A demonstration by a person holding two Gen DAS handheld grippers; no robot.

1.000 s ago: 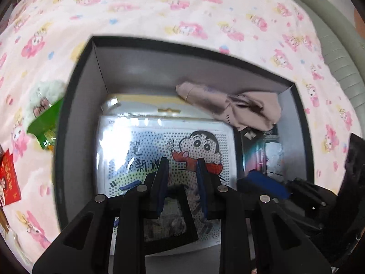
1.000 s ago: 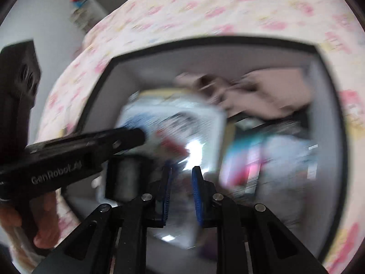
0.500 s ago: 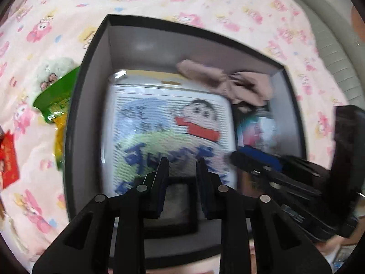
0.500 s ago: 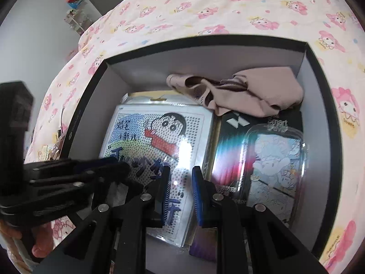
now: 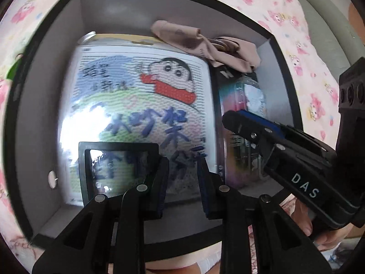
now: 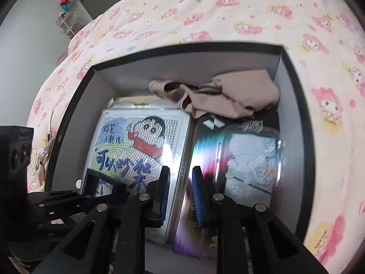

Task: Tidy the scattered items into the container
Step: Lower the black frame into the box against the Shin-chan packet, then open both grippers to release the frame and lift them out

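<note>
Fingers (image 5: pixel 159 182) of left gripper (image 5: pixel 182 183) and right gripper (image 6: pixel 180 193) slightly apart, empty

box (image 6: pixel 294 118) was black outside, grey inside; sheet (image 6: pixel 205 11) cream with pink cartoon figures; cloth (image 6: pixel 239 96) beige; pads (image 6: pixel 164 189) blue; card (image 6: pixel 205 150) iridescent.

The box (image 6: pixel 294 123) sits on the bedspread (image 6: pixel 205 13). In the right wrist view, the cartoon board pack (image 6: pixel 136 146) lies flat on the box floor toward nine o'clock, with the clear-shelled card pack (image 6: pixel 248 157) just beside it toward three o'clock. The crumpled cloth (image 6: pixel 219 98) lies at twelve o'clock against the far wall, overlapping both packs' far ends. A small framed piece (image 5: pixel 118 166) rests on the board pack's near corner, toward seven o'clock.
</note>
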